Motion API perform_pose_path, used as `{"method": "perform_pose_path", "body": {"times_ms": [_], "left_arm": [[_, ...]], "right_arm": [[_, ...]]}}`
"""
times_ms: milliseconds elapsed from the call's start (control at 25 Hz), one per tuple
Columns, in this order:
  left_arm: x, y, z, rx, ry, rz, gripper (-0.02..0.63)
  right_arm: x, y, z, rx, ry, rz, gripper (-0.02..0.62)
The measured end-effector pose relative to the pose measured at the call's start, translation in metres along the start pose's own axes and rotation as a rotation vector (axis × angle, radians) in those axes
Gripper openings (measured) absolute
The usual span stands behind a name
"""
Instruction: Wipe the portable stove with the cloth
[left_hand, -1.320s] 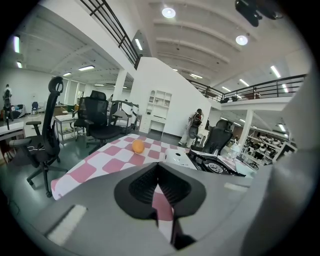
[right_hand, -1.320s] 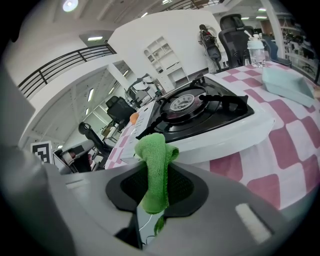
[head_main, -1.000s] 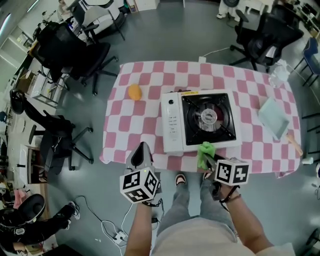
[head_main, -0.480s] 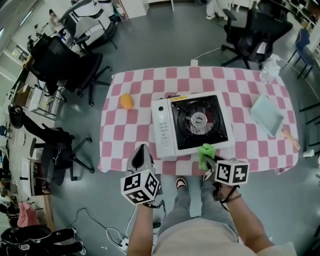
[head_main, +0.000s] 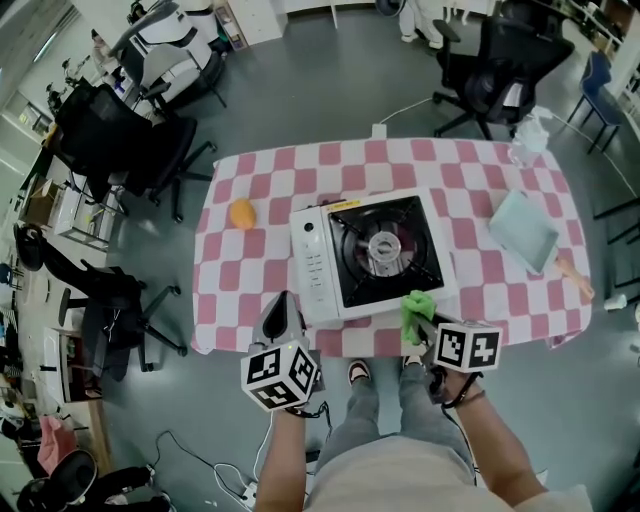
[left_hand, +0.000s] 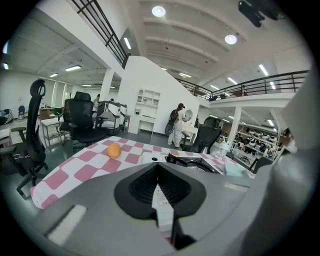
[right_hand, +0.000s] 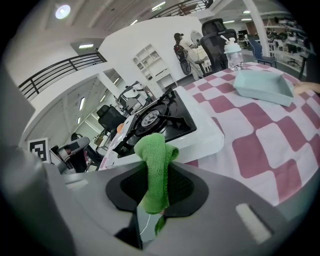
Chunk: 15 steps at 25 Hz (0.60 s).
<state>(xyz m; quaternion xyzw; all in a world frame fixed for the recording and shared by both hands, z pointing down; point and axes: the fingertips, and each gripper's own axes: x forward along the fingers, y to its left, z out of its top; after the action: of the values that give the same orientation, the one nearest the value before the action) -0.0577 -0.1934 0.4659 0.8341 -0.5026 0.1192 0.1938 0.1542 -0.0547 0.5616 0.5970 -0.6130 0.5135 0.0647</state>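
Note:
The portable stove (head_main: 368, 255), white with a black burner top, stands in the middle of the pink-checked table (head_main: 250, 265). My right gripper (head_main: 418, 318) hovers at the table's near edge, just in front of the stove's near right corner, shut on a green cloth (head_main: 415, 305). In the right gripper view the cloth (right_hand: 155, 160) sticks up from the jaws, with the stove (right_hand: 165, 120) beyond it. My left gripper (head_main: 282, 312) is shut and holds nothing, at the near edge left of the stove. The left gripper view shows the stove (left_hand: 185, 162) ahead.
An orange ball-like thing (head_main: 241, 213) lies left of the stove. A pale teal tray (head_main: 523, 230) and a wooden-handled tool (head_main: 568, 275) sit at the right, and a clear bottle (head_main: 527, 140) stands at the far right corner. Office chairs (head_main: 130, 140) surround the table.
The table and stove have slid left and nearer in the head view. Both grippers hold the same places in the frame, and the right one keeps the cloth.

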Motion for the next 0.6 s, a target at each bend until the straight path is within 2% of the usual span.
{"method": "perform_pose_path", "body": {"times_ms": [600], "left_arm": [[0.025,-0.037,0.001,0.023,0.016,-0.046,0.000]], "right_arm": [[-0.021,-0.038,0.013,0.043,-0.025,-0.033,0.078]]}}
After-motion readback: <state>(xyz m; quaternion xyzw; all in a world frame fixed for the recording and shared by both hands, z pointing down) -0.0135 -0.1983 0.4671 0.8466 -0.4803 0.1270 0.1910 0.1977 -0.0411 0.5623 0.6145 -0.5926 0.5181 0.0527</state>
